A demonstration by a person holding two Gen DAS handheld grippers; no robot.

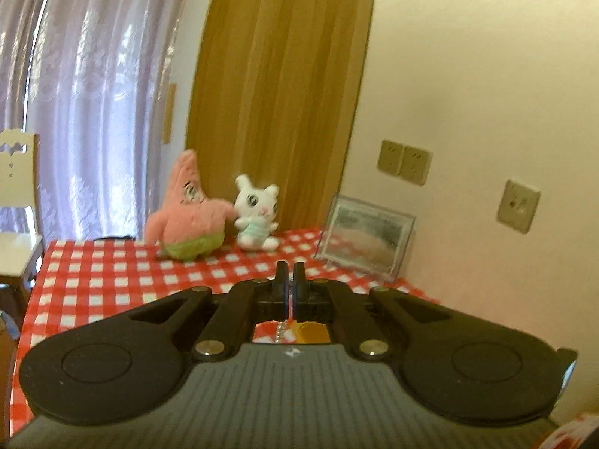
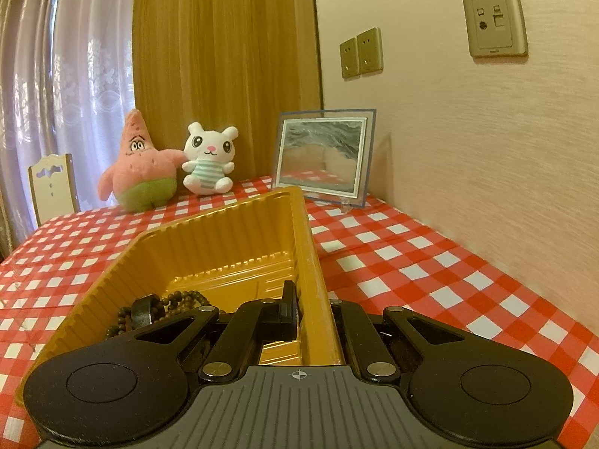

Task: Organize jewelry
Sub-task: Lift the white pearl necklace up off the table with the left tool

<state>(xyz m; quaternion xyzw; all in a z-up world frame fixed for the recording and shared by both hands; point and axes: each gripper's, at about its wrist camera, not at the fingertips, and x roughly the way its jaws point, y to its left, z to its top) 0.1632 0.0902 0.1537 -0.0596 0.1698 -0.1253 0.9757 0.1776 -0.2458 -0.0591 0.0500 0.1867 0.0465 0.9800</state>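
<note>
My left gripper (image 1: pixel 290 273) is shut and held high over the red checked table (image 1: pixel 112 280). A thin silvery bead chain (image 1: pixel 279 332) hangs straight down below its closed fingers, so it appears held. A corner of the gold plastic tray (image 1: pixel 312 333) shows beneath. In the right wrist view my right gripper (image 2: pixel 312 301) is shut on the right wall of the gold tray (image 2: pixel 224 232), with one finger inside and the other outside. A brown bead string (image 2: pixel 179 298) and a black band (image 2: pixel 143 310) lie in the tray's near left corner.
A pink star plush (image 2: pixel 140 166) and a white bunny plush (image 2: pixel 209 159) sit at the table's far edge, with a framed picture (image 2: pixel 322 153) standing to their right. The wall with sockets (image 2: pixel 361 52) runs along the right side. A white chair (image 2: pixel 52 187) stands beyond the left edge.
</note>
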